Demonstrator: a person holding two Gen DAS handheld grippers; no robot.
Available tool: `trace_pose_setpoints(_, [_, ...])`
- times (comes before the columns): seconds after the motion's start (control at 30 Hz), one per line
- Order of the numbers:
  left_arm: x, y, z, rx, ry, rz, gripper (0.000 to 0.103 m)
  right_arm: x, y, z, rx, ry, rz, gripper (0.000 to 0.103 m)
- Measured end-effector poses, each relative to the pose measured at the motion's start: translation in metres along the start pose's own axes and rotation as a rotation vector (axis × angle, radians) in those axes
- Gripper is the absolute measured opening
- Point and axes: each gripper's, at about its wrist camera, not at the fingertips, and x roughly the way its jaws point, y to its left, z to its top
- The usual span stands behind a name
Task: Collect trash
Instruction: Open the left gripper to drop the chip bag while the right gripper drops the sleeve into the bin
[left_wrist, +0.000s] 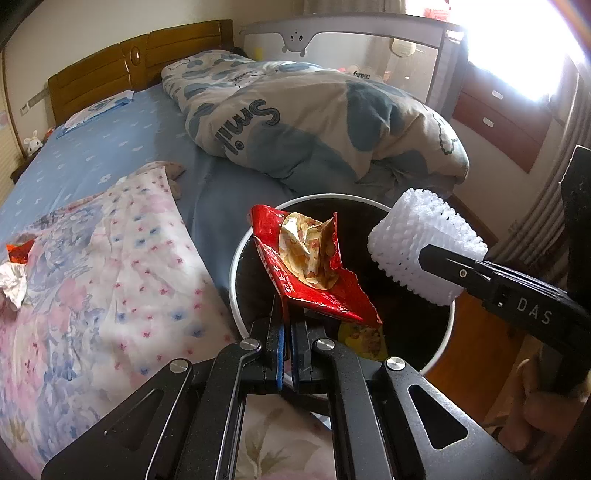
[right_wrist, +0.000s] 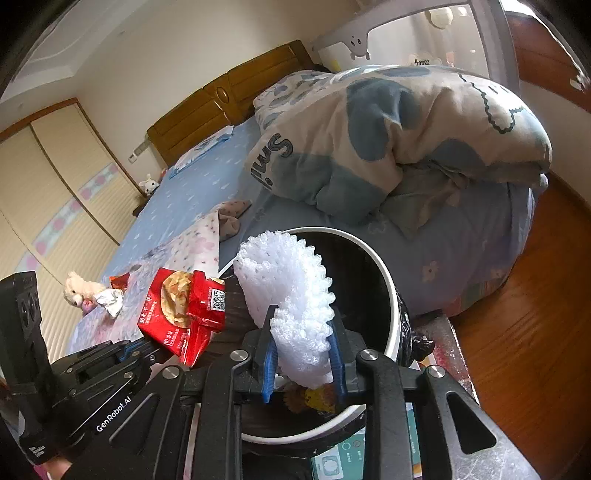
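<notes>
A torn red snack wrapper (left_wrist: 314, 280) hangs over the mouth of a white-rimmed bin with a black liner (left_wrist: 233, 266), and my left gripper (left_wrist: 286, 308) is shut on its lower edge. The right gripper (right_wrist: 301, 315) is shut on a white foam fruit net (right_wrist: 284, 280), held above the same bin (right_wrist: 389, 291). From the left wrist view the net (left_wrist: 424, 236) sits over the bin's right rim, with the right gripper (left_wrist: 430, 258) pinching it. The right wrist view shows the wrapper (right_wrist: 184, 306) to the left, held by the left gripper (right_wrist: 147, 347). A yellow packet (left_wrist: 364, 341) lies inside the bin.
The bin stands against a bed with a blue sheet (left_wrist: 110, 147), a floral blanket (left_wrist: 110, 295) and a bunched duvet (left_wrist: 314, 122). Crumpled white paper (left_wrist: 13, 284), an orange wrapper (left_wrist: 20, 251) and a small teddy bear (right_wrist: 77, 290) lie on the blanket. Wooden floor (right_wrist: 517, 314) lies to the right.
</notes>
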Motion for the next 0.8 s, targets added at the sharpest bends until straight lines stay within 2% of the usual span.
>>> trace_pose_setpoints(0.5, [0.0, -0.001, 0.002, 0.003, 0.006, -0.015, 0.003, 0.005, -0.003, 0.003, -0.014, 0.018, -0.011, 0.027])
trace_pose_setpoints(0.57, [-0.001, -0.001, 0.002, -0.003, 0.009, -0.021, 0.01, 0.006, -0.003, 0.004, -0.014, 0.025, -0.013, 0.028])
trace_pose_setpoints(0.6, [-0.001, 0.0, 0.002, -0.006, 0.013, -0.023, 0.014, 0.006, -0.003, 0.005, -0.012, 0.027, -0.015, 0.032])
trace_pose_setpoints(0.73, [-0.006, 0.005, -0.001, -0.022, 0.009, -0.011, 0.046, 0.004, -0.001, 0.008, -0.01, 0.021, -0.021, 0.052])
trace_pose_setpoints(0.77, [-0.008, 0.007, -0.003, -0.025, 0.005, -0.009, 0.048, 0.004, -0.001, 0.009, -0.009, 0.02, -0.022, 0.06])
trace_pose_setpoints(0.8, [-0.01, 0.01, -0.005, -0.03, 0.007, -0.006, 0.049, 0.003, -0.001, 0.009, -0.008, 0.016, -0.019, 0.063])
